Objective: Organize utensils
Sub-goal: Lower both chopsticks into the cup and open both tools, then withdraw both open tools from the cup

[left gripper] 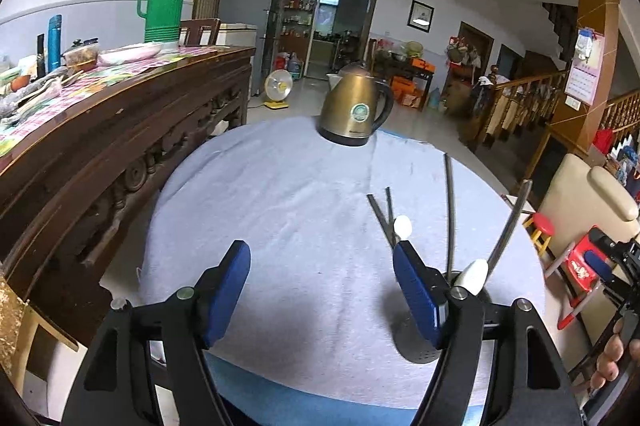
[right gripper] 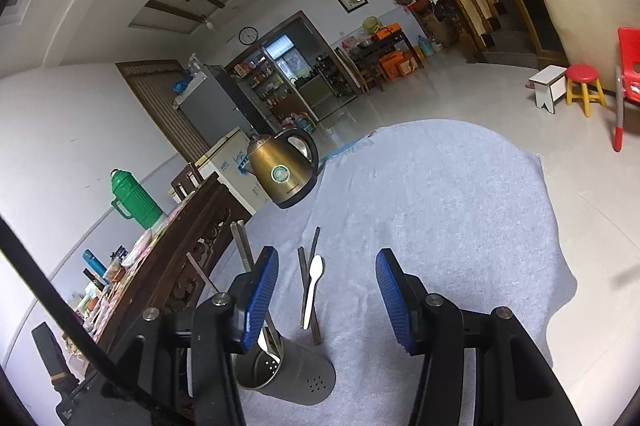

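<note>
At the near edge of the cloth-covered tabletop point(right gripper: 460, 193), a perforated steel utensil holder point(right gripper: 298, 378) stands with a few long utensils already rising from it, among them a white-handled one point(left gripper: 474, 276) leaning away. The left gripper point(left gripper: 320, 290) hovers beside the holder with its fingers wide apart and nothing between them; the right gripper point(right gripper: 326, 296) also has its fingers apart and empty, its left pad just above the holder's mouth.

Just beyond the holder, a white plastic spoon point(right gripper: 313, 286) lies flat on a pair of dark chopsticks point(right gripper: 307, 274), all well short of the brass-coloured kettle point(right gripper: 282, 171) at the far edge. The spoon's long axis runs away from the near edge, bowl at the far end, handle towards the holder (the chopsticks cross in a narrow V along much the same line).

The step in hand looks like picking up the spoon: best taken across its handle, mid-length, without pinching the chopsticks beneath, then tipped upright over the holder.
</note>
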`<state>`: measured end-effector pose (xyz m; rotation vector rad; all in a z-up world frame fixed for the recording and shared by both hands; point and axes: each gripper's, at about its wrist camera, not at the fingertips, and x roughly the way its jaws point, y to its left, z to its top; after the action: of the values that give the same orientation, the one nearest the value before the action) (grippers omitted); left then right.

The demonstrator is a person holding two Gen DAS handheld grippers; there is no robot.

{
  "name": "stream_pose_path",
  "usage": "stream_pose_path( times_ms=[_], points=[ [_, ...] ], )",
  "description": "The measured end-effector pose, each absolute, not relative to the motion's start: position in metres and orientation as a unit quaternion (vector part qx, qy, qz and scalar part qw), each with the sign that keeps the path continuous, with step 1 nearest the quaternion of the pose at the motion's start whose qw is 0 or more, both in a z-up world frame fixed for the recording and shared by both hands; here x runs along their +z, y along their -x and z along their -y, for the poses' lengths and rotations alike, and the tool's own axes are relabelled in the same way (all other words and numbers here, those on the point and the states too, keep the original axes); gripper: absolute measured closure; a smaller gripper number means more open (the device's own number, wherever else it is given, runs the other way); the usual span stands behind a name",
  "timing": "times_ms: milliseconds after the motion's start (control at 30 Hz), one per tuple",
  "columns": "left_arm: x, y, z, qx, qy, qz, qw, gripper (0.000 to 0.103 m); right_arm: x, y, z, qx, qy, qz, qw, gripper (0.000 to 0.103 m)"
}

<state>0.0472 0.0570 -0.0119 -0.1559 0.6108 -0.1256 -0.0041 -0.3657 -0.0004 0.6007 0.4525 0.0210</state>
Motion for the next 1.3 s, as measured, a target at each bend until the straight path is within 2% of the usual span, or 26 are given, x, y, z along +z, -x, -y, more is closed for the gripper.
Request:
stream_pose_path(
  times_ms=[533, 1300],
  points=[
    [-0.034, -0.055, -0.064, -0.025, 0.043, -0.318, 0.947, 0.027, -0.020, -0.019, 0.366, -0.010, -0.290, -0.262, 0.920, 0.049],
    [-0.024, -0.076, -0.051, -0.029, 0.025, -0.315, 0.948, 0.027, -0.044, -0.028, 0.391, -0.026, -0.320, -0.274, 0.907, 0.049]
  ],
)
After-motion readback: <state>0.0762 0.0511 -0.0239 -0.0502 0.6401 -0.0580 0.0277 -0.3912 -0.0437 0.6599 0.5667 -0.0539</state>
